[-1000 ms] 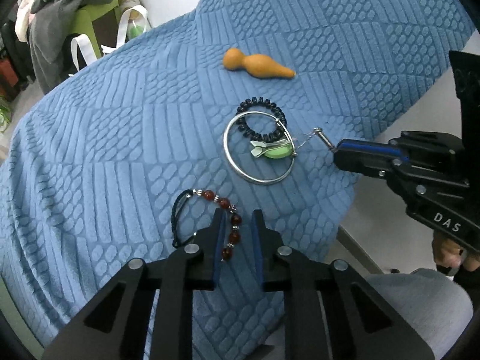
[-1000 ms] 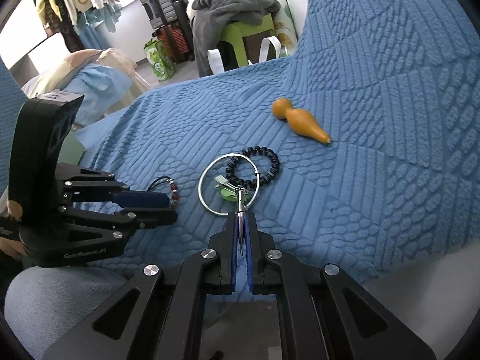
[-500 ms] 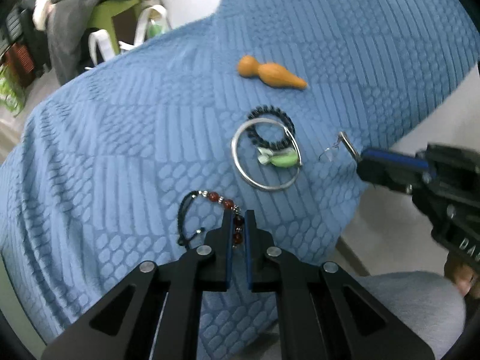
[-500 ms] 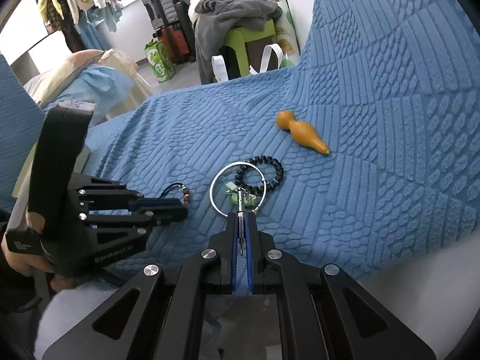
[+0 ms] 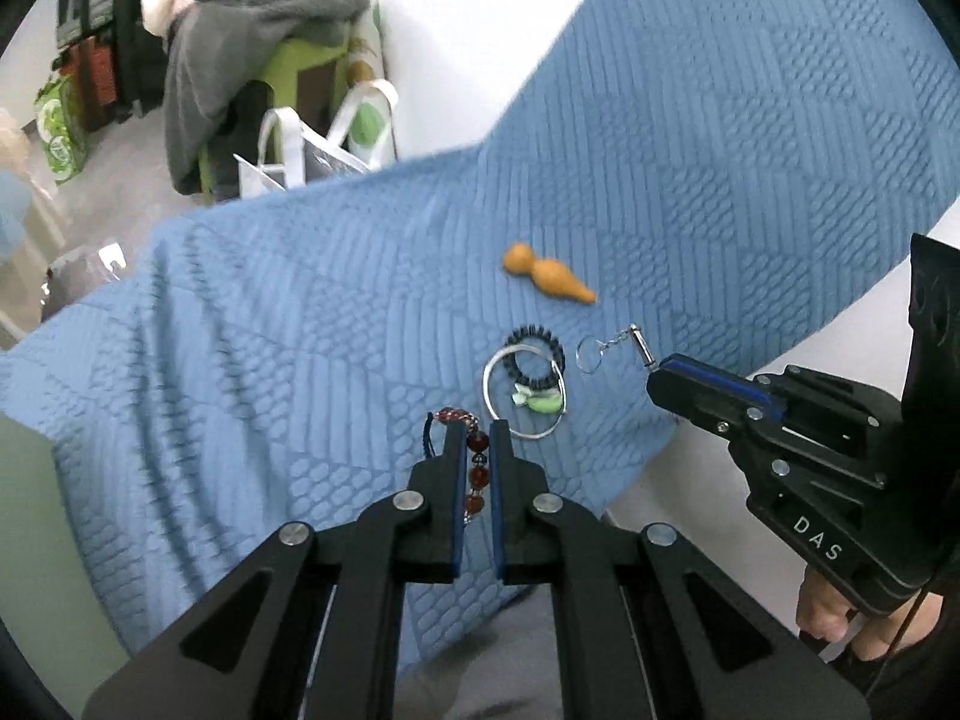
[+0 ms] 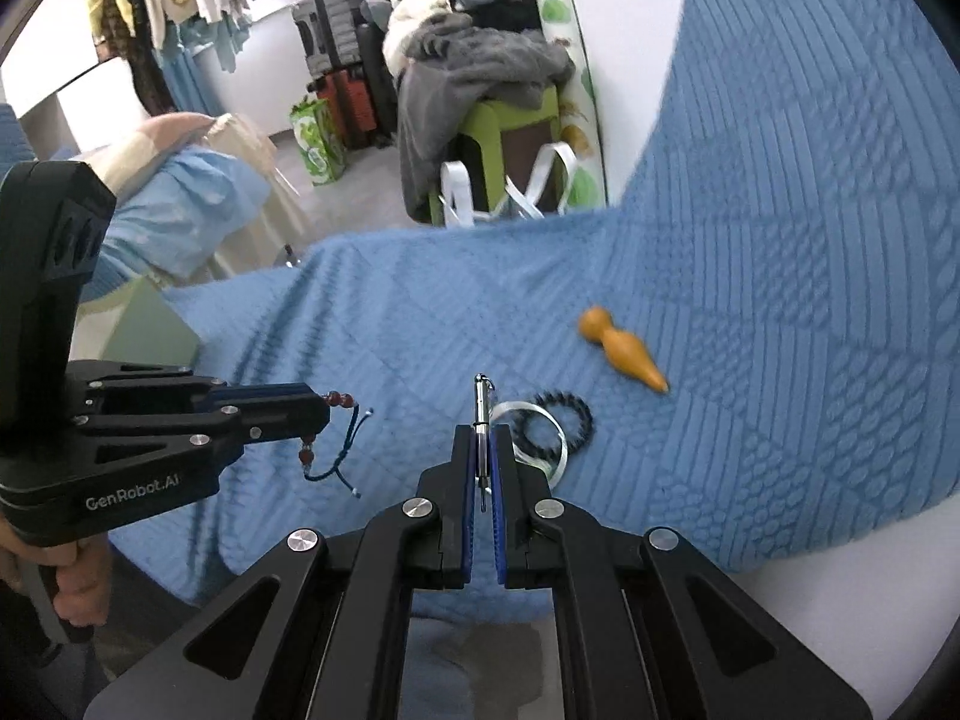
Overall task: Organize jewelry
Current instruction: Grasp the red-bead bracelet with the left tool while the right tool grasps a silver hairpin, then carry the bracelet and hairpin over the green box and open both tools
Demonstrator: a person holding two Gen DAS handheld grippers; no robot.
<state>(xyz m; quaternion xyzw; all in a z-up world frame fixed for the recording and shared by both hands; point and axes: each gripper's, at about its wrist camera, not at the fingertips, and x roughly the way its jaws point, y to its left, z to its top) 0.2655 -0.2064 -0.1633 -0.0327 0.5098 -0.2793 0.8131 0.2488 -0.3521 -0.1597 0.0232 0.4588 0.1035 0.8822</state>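
My left gripper (image 5: 478, 427) is shut on a red-bead bracelet (image 5: 477, 474) with a dark cord and holds it lifted off the blue quilt; it hangs from the gripper in the right wrist view (image 6: 336, 420). My right gripper (image 6: 482, 429) is shut on a small metal keychain (image 6: 482, 414), whose chain and ring (image 5: 591, 354) dangle free above the quilt. A silver bangle (image 5: 522, 393), a black bead bracelet (image 5: 534, 354) and a green charm (image 5: 543, 401) lie together on the quilt. An orange gourd pendant (image 5: 549, 281) lies farther back.
The blue textured quilt (image 5: 300, 330) covers the surface and rises at the back right. Its front edge drops off near both grippers. A green stool piled with grey clothes (image 6: 480, 78), white bags (image 5: 312, 150) and luggage stand beyond on the floor.
Both grippers have lifted and pulled back. The left shut on the red-bead bracelet and raised it. The right pulled the keychain away from the bangle, up off the quilt.
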